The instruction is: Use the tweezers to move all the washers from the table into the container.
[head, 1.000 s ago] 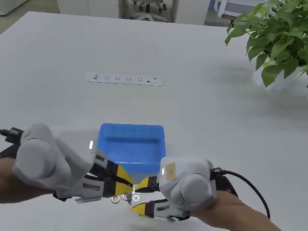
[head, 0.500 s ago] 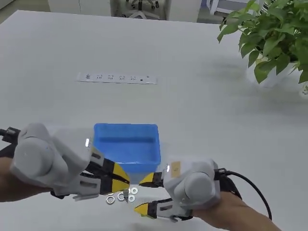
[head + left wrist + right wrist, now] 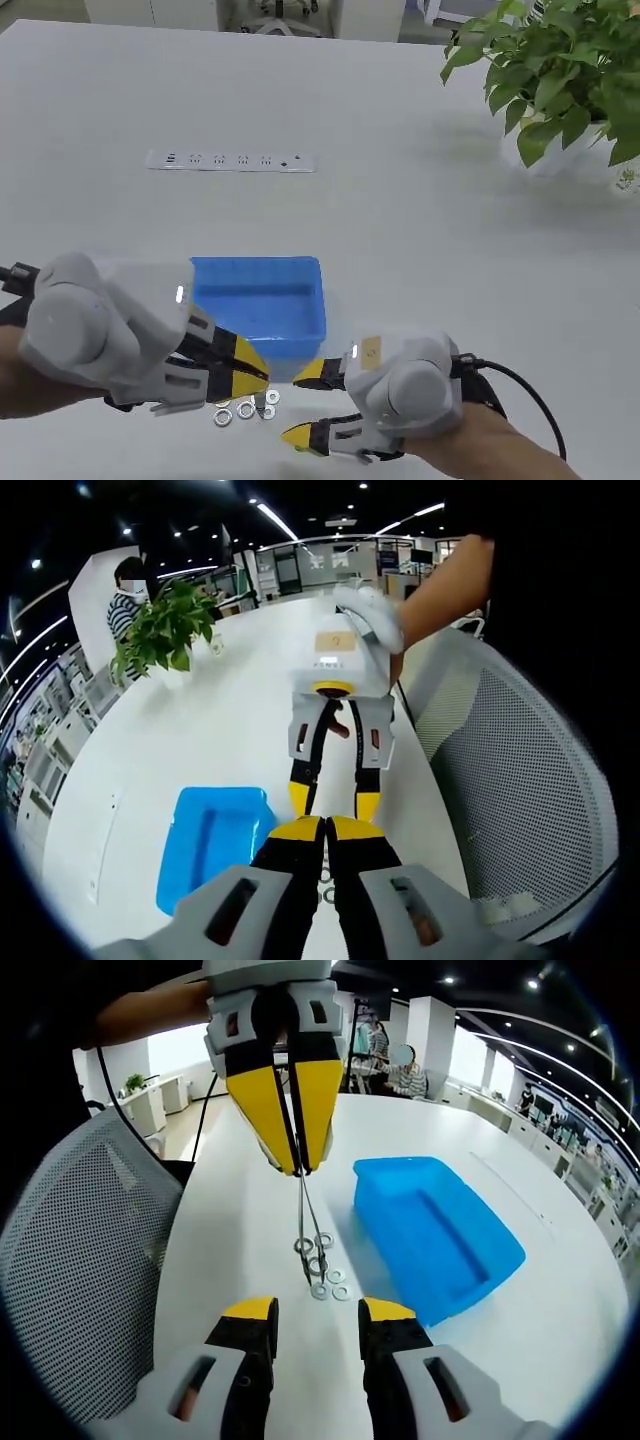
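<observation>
On the table (image 3: 400,200) the blue container (image 3: 258,345) looks empty: nothing moved yet. The right gripper (image 3: 315,1310) gapes empty; the left gripper (image 3: 290,1165) clamps the tweezers (image 3: 306,1220), prongs seemingly a little apart, tips among the washers (image 3: 322,1272) lying just beside the container.

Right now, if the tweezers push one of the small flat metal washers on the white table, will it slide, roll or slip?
The small flat metal washers lie flat on the white table, so a push would probably slide one, not roll it. They look thin and shiny, so the thin metal tweezers may slip off an edge. Each seems light.
</observation>
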A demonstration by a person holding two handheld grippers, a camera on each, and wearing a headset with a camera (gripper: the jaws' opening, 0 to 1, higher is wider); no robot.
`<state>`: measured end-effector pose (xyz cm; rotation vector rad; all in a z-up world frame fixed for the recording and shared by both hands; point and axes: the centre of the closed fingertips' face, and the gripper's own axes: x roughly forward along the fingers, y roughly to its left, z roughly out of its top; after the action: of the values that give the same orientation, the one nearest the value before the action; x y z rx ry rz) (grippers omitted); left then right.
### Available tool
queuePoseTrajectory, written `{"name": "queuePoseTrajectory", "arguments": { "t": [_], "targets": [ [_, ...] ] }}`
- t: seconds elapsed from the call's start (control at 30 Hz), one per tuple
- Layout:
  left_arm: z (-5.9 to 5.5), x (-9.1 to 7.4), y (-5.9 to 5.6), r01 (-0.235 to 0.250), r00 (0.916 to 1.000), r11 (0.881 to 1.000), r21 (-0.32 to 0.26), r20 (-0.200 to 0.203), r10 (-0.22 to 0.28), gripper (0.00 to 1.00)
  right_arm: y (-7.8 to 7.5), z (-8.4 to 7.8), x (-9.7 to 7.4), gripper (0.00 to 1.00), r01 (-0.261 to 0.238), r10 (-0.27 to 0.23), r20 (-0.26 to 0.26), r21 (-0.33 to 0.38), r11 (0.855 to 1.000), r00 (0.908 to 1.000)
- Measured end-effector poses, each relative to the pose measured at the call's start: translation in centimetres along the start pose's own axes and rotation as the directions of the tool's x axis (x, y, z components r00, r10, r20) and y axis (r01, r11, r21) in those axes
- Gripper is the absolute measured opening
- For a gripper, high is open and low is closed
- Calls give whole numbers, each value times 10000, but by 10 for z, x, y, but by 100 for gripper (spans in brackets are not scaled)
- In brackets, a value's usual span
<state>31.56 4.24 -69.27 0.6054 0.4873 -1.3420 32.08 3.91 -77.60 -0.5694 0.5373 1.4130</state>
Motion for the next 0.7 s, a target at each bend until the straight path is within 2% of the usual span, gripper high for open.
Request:
{"name": "queuePoseTrajectory", "arguments": {
  "t": [0.27, 0.7],
  "targets": [
    [4, 1, 0, 74, 9999, 10000, -65, 119, -73, 5, 0, -1, 0, 34, 6, -6, -20, -7, 10000, 10000],
    [0, 3, -2, 122, 9998, 9997, -216, 184, -118, 5, -1, 1, 1, 33, -39, 39, 80, -51, 10000, 10000]
  ]
}}
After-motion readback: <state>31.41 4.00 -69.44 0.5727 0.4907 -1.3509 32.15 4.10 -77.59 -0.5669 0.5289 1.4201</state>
